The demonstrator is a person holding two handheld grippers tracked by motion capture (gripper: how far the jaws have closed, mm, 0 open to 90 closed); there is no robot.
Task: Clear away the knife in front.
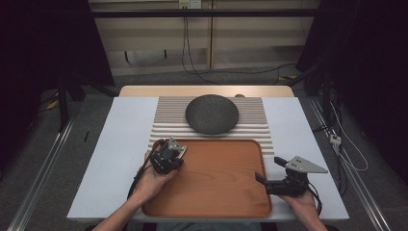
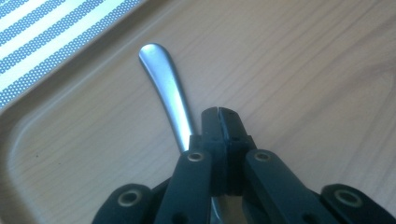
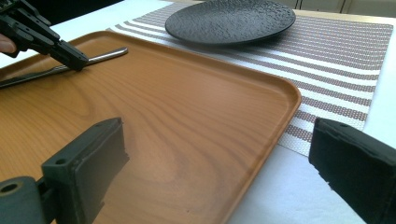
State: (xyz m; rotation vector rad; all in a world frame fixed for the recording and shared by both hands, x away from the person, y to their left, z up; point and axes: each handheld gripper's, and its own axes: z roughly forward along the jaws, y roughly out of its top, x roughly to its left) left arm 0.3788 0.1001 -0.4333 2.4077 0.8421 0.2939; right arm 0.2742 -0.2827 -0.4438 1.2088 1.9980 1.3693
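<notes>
Jaws of the left gripper [image 2: 218, 112] pressed together, tips meeting with no gap, seen along their length in the left gripper view. Just beside them, a slim metal utensil handle [image 2: 164, 79] lying flat on the wooden tray [image 2: 303, 60], its rounded end pointing away from the tips toward the tray's raised rim. Handle passing under the near side of the closed jaws and vanishing beneath the gripper body; whether pinched between the pads or merely touched, impossible to tell. Working end of the utensil hidden, so spoon, fork or knife not knowable.

Right gripper [image 3: 219, 158] held wide apart, nothing between its two black pads, one over the tray, the other past its edge above the white table [image 3: 289, 196].

From the right gripper view: left gripper farther off with closed tips resting down on the metal handle, and beyond them a dark textured plate [image 3: 231, 18] on a striped placemat [image 3: 345, 60]. From the high view: both hands at the tray's near corners, left gripper [image 1: 168, 156] at the far left corner, right gripper [image 1: 281, 178] at the right edge, plate beyond the tray. Utensil too small and covered by the hand in the high view. Placemat in the left gripper view cut to a corner strip.
</notes>
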